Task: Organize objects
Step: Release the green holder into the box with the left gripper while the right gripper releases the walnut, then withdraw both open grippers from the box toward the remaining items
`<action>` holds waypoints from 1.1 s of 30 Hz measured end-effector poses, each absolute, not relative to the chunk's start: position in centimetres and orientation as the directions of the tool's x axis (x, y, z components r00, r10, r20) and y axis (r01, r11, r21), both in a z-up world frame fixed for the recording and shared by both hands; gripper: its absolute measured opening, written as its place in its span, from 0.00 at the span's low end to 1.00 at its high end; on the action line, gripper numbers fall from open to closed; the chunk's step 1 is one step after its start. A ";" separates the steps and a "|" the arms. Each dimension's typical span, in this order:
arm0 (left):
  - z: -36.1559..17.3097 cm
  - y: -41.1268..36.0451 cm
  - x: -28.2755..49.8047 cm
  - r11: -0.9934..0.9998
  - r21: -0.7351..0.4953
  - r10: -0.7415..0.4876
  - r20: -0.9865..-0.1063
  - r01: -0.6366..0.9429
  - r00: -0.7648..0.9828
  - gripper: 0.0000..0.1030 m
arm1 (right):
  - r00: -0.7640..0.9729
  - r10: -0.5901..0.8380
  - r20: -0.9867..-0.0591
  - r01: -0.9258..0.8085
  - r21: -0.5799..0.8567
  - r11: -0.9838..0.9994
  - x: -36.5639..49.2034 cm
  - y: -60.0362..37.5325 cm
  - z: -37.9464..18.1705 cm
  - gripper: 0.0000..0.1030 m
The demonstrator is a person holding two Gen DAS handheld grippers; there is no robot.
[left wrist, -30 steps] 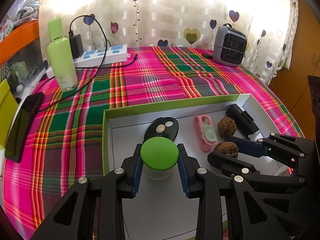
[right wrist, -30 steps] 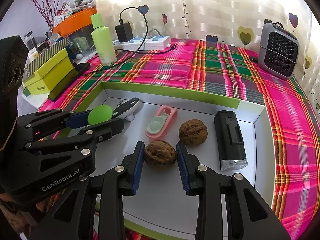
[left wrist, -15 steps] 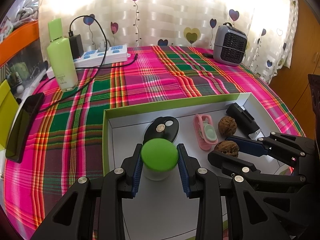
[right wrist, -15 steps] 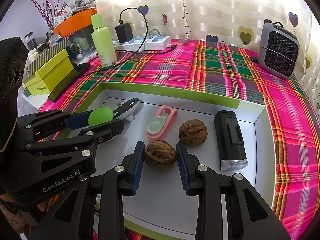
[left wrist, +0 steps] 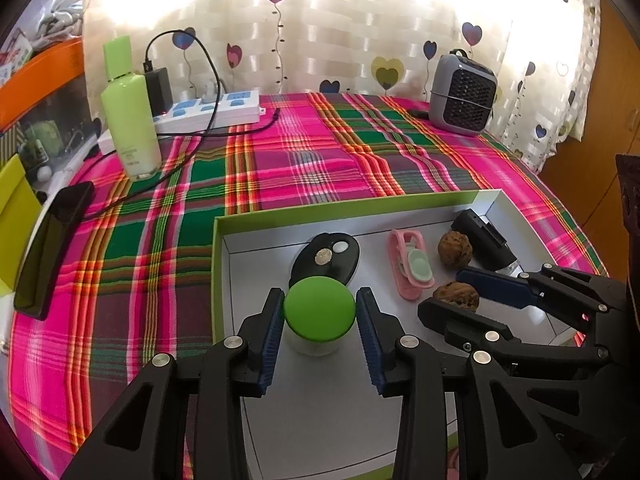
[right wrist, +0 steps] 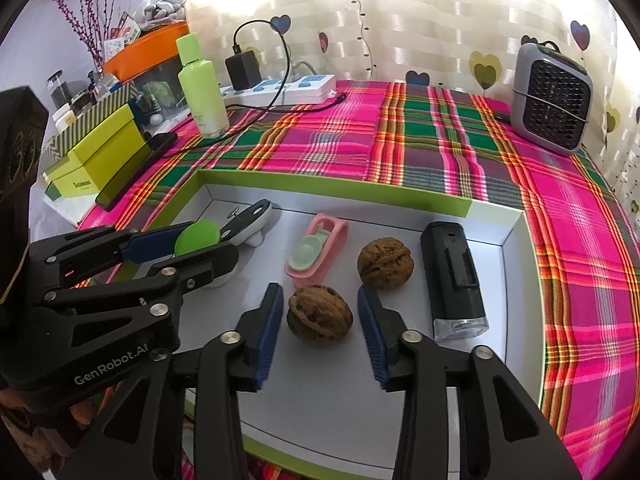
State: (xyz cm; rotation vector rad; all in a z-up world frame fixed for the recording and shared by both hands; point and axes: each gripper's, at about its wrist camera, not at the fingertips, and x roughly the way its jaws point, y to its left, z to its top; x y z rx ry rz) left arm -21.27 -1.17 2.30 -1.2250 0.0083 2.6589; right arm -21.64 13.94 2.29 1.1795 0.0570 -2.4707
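Inside the shallow box with the green rim, seen from the left wrist, the left gripper brackets a small jar with a round green lid. Its jaws have just been opening; thin gaps now show between the blue pads and the lid, so the jar stands free on the box floor near the box's left wall, with a black oval gadget just behind it. Further right lie a pink clip, a far walnut and a black flashlight in the far right corner. The box rests on a plaid tabletop.

From the right wrist, the right gripper straddles the near walnut, and its jaws have likewise just been opening, with clear daylight on both sides of the shell. The nut sits on the box floor toward the front, close to the other walnut and the pink clip.

Risks from here, as I judge them: the jar is top-heavy, so a pad dragging on the lid during a slanted retreat could tip it onto the black gadget; the walnut is round and could roll if a pad brushes it
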 end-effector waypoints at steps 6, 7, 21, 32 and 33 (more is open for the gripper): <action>2.7 -1.4 -20.7 -0.980 -0.080 0.181 -0.747 -0.184 -0.639 0.39 | -0.565 -0.342 -0.751 0.374 0.136 -0.917 -21.4 14.0 2.5 0.42; 2.7 -1.4 -20.6 -0.980 -0.080 0.180 -0.747 -0.183 -0.640 0.39 | -0.566 -0.342 -0.750 0.375 0.135 -0.917 -21.3 14.0 2.5 0.42; 3.8 -1.7 -18.3 -0.983 -0.095 0.178 -0.731 -0.160 -0.658 0.40 | -0.604 -0.324 -0.728 0.371 0.104 -0.923 -19.1 14.4 3.6 0.42; 4.5 -1.5 -14.9 -0.986 -0.085 0.160 -0.711 -0.143 -0.684 0.40 | -0.640 -0.321 -0.698 0.357 0.099 -0.929 -15.9 15.5 4.9 0.42; 4.6 -1.5 -14.6 -0.986 -0.084 0.160 -0.709 -0.143 -0.687 0.40 | -0.642 -0.322 -0.696 0.356 0.101 -0.929 -15.6 15.6 5.0 0.42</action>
